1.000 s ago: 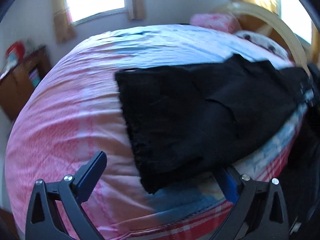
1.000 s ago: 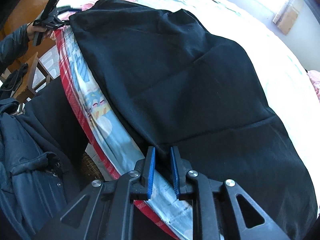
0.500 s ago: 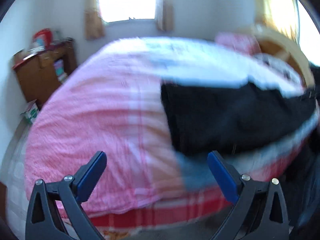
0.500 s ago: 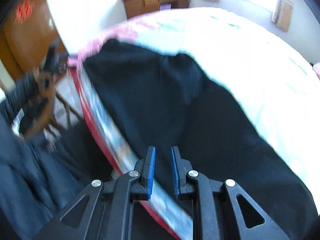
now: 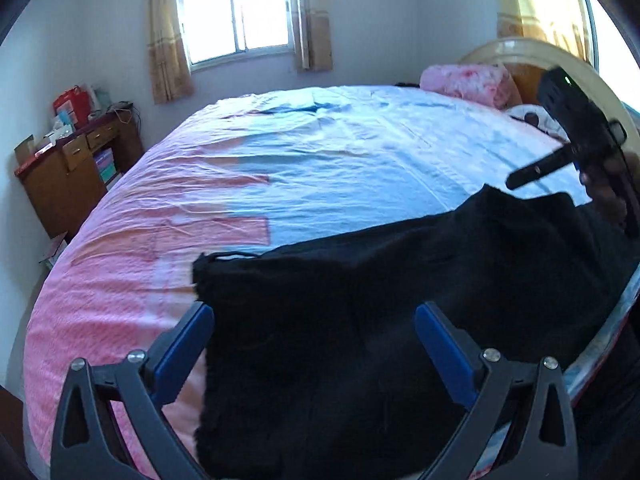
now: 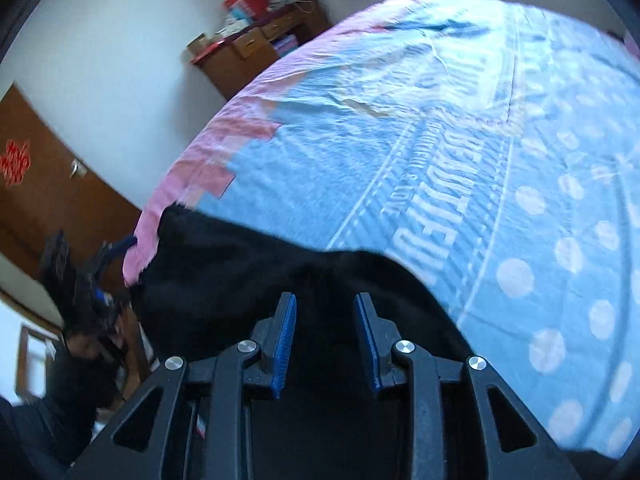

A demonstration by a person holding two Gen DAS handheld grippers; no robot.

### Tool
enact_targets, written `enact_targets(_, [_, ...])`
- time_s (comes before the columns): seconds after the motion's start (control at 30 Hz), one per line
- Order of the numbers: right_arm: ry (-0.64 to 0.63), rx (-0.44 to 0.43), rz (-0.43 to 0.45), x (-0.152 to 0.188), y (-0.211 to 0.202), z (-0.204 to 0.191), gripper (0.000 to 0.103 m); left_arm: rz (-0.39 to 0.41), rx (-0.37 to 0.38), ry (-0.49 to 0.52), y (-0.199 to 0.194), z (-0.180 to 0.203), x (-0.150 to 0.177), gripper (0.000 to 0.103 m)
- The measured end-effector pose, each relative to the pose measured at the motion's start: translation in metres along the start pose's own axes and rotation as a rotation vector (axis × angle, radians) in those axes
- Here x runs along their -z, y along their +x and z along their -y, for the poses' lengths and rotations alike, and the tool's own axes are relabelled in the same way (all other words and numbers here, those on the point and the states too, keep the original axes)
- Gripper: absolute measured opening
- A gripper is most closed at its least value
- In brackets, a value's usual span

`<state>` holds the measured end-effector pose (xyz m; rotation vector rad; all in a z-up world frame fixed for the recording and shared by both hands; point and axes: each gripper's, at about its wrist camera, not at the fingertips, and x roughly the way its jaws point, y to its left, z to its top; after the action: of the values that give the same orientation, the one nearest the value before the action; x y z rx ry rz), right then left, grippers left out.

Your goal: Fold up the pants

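Two grippers over the black pants (image 5: 360, 320) on your bed (image 5: 320, 152).
Your left gripper (image 5: 314, 334) gapes wide, gripping nothing; your right gripper (image 6: 325, 338), at three o'clock, is opening, pads clear of cloth.

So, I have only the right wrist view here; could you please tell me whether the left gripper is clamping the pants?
Observer: No, the left gripper stands wide open, and the black pants lie on the cover below its fingers, unclamped.
Operator: Thank you; and what sits at the head of the bed?
Observer: A pink bundle of bedding lies against the curved headboard.
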<state>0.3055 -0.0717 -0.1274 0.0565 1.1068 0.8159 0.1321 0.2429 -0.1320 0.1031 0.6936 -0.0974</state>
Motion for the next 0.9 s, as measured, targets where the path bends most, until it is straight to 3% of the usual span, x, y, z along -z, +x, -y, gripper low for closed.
enact_targets(0.2, [0.049,-0.07,-0.045,-0.015,0.023,0.014,0.032,-0.036,0.022,-0.015,0.015,-0.001,-0.001,0.103])
enact_targets(0.37, [0.086,-0.072,-0.094,-0.016,0.043,0.02,0.032,-0.047,0.0,-0.019,0.022,-0.005,-0.004,0.103])
enact_targets(0.43, [0.072,-0.067,-0.084,-0.016,0.043,0.017,0.008,-0.065,-0.006,-0.04,0.026,-0.009,-0.006,0.103])
enact_targets(0.57, [0.086,-0.068,0.04,-0.022,0.019,0.017,0.005,-0.086,-0.044,-0.053,0.033,-0.016,-0.008,0.103])
enact_targets(0.7, [0.132,-0.035,0.004,-0.028,0.031,0.031,0.005,-0.139,-0.074,-0.018,0.05,-0.017,-0.001,0.103])
enact_targets(0.77, [0.136,-0.031,-0.058,-0.025,0.05,0.039,0.005,-0.154,-0.075,-0.035,0.054,-0.019,0.002,0.103])
enact_targets(0.83, [0.147,-0.036,-0.054,-0.021,0.056,0.045,0.006,-0.153,-0.086,-0.06,0.048,-0.02,0.002,0.103])
enact_targets(0.87, [0.161,-0.052,-0.044,-0.02,0.053,0.047,0.01,-0.145,-0.115,-0.053,0.041,-0.018,0.001,0.103])
enact_targets(0.9, [0.168,-0.047,-0.039,-0.019,0.048,0.047,0.024,-0.118,-0.14,-0.035,0.031,-0.014,-0.001,0.103])
